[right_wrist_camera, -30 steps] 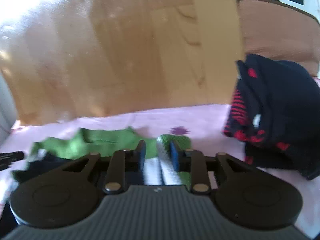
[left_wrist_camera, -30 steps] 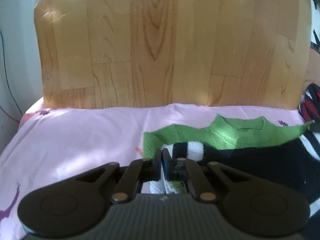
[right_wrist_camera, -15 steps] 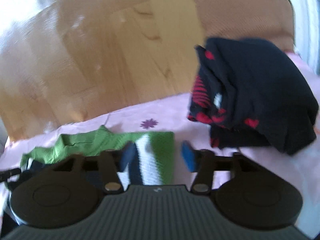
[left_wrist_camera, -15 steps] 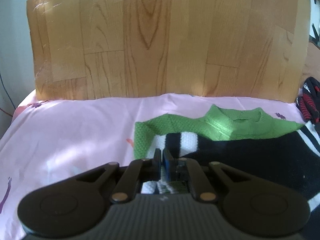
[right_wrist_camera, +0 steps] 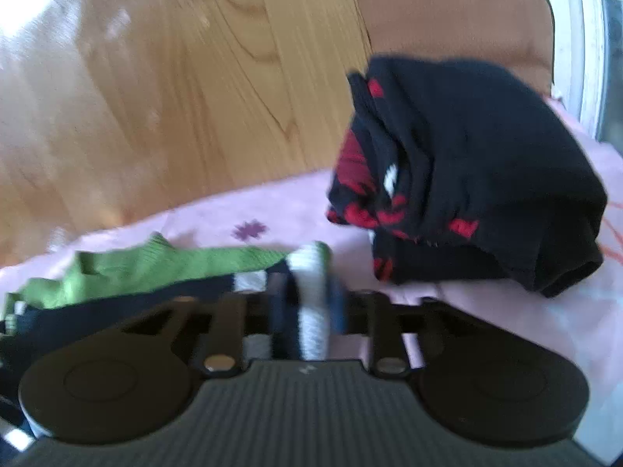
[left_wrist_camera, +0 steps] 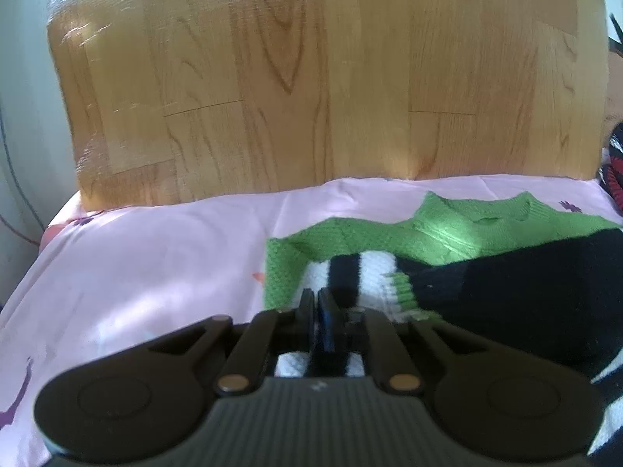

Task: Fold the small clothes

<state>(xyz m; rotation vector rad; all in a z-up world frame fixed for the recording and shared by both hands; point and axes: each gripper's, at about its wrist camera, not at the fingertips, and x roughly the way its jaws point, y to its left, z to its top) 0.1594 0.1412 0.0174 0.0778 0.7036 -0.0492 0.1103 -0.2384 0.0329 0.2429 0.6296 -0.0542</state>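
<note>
A small knit sweater (left_wrist_camera: 440, 229) with a green top, black body and black-and-white striped sleeves lies on a pink sheet (left_wrist_camera: 136, 264). My left gripper (left_wrist_camera: 316, 303) is shut on the sweater's striped left sleeve edge. In the right wrist view the same sweater (right_wrist_camera: 163, 268) stretches to the left, and my right gripper (right_wrist_camera: 307, 292) is shut on its striped white and green right sleeve. The frame is blurred.
A folded black garment with red marks (right_wrist_camera: 459, 179) sits on the sheet just right of my right gripper; its edge shows in the left wrist view (left_wrist_camera: 613, 171). A wooden headboard (left_wrist_camera: 311, 78) rises behind the sheet. A brown cushion (right_wrist_camera: 447, 11) is at the back right.
My right gripper was open around the striped sleeve half a second ago and has now closed on it. My left gripper stayed shut on the left sleeve and shifted slightly.
</note>
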